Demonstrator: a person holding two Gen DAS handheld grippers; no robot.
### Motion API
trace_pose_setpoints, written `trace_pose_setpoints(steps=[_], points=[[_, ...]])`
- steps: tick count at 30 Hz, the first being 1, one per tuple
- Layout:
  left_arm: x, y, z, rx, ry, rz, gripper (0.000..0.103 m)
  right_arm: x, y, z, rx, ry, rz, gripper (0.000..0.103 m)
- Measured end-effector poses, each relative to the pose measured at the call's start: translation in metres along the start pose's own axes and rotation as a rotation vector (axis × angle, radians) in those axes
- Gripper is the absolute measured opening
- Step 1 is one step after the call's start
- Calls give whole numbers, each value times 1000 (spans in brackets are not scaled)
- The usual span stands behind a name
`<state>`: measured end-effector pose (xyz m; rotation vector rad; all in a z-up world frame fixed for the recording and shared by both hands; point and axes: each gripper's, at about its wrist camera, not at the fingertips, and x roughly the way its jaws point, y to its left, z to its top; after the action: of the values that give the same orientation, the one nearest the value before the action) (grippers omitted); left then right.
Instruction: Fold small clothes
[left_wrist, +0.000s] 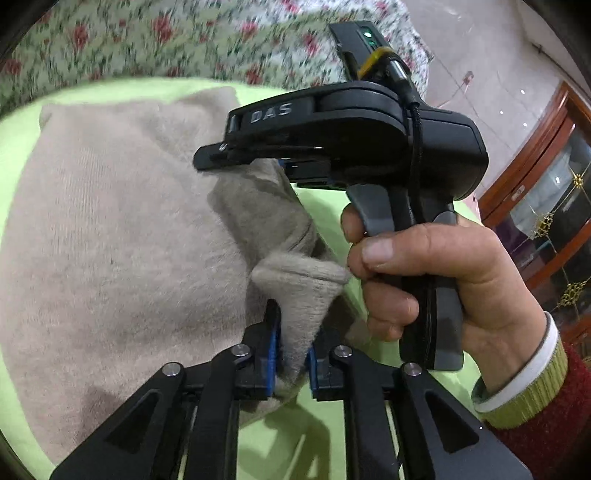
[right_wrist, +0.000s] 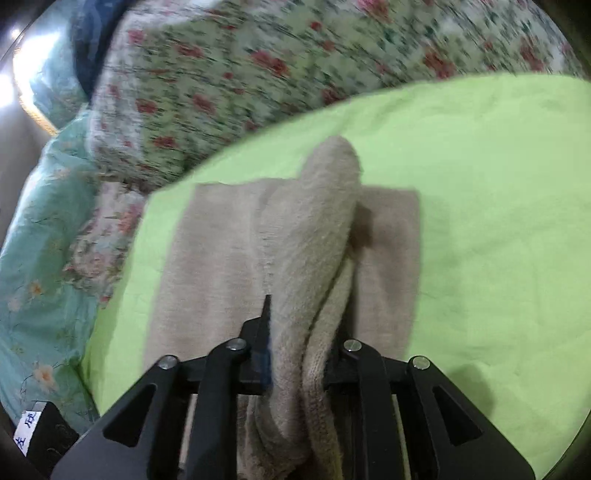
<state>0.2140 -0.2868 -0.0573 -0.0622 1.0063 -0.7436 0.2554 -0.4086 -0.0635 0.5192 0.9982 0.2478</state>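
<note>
A fuzzy beige garment (left_wrist: 110, 240) lies on a lime-green sheet (left_wrist: 317, 435). My left gripper (left_wrist: 293, 332) is shut on a folded corner of the garment, lifted off the sheet. The right gripper (left_wrist: 236, 155), held in a hand, pinches another raised part of the same garment just beyond. In the right wrist view my right gripper (right_wrist: 299, 332) is shut on a thick fold of the beige garment (right_wrist: 221, 251), which stretches forward over the flat part on the green sheet (right_wrist: 480, 221).
A floral quilt (right_wrist: 240, 74) is bunched along the far edge of the sheet. A teal floral cover (right_wrist: 40, 258) lies at the left. A wooden glass-front cabinet (left_wrist: 546, 206) stands at the right on a pink floor.
</note>
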Motion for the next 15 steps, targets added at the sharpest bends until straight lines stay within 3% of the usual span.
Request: trace_pose_setpoints(steps=[5, 7, 9, 12, 15], points=[[-30, 6, -16, 12, -18, -12, 49, -26, -12, -15, 56, -62, -5, 36], [-47, 10, -24, 7, -36, -26, 54, -38, -12, -22, 57, -87, -20, 44], [-65, 20, -26, -12, -47, -24, 61, -51, -11, -30, 58, -112, -41, 67], [-86, 37, -28, -40, -64, -17, 63, -62, -14, -42, 81, -120, -18, 71], [-108, 59, -32, -83, -100, 17, 74, -64, -14, -50, 92, -96, -4, 74]])
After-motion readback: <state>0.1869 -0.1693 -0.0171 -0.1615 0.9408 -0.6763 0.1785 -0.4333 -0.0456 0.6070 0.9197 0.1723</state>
